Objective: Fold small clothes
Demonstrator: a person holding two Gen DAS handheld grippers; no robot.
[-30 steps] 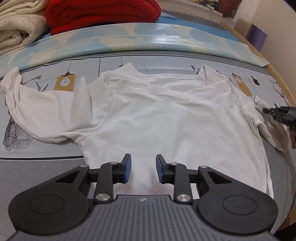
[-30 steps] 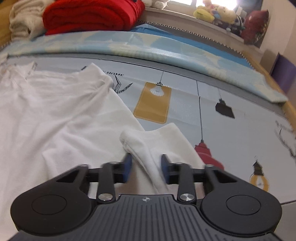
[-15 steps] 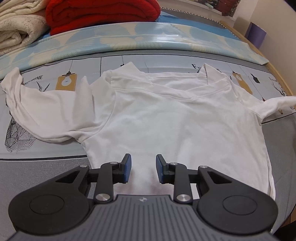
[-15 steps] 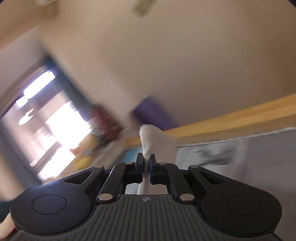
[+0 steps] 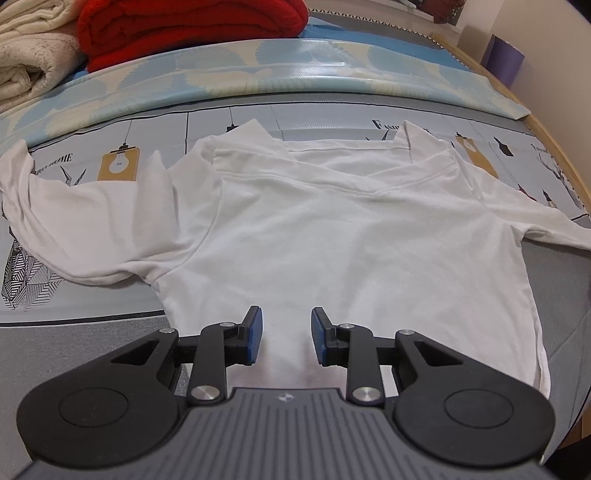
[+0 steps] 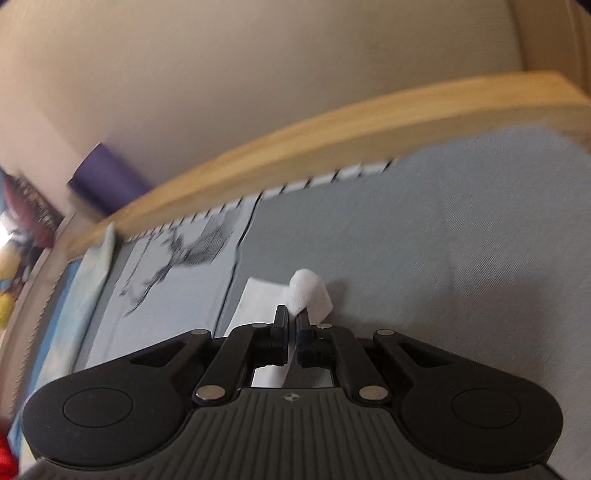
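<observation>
A white long-sleeved top (image 5: 332,236) lies spread flat on the bed, neckline toward the far side. Its left sleeve (image 5: 66,214) sits crumpled at the left. The right sleeve (image 5: 546,225) is drawn straight out to the right edge of the left wrist view. My left gripper (image 5: 286,332) hovers over the hem, jaws apart with only flat fabric below them. In the right wrist view my right gripper (image 6: 291,325) is shut on the sleeve's cuff (image 6: 308,291), which bunches out past the fingertips above the grey sheet.
A red blanket (image 5: 192,29) and a cream blanket (image 5: 29,55) are stacked at the far left of the bed. A blue patterned mat (image 5: 295,74) runs behind the top. The wooden bed rail (image 6: 332,136) and a purple box (image 6: 107,181) lie beyond the right gripper.
The right gripper shut on the right sleeve's cuff, rolled over and pulled it out to the right, so the sleeve now lies straight. The left gripper has not moved.
</observation>
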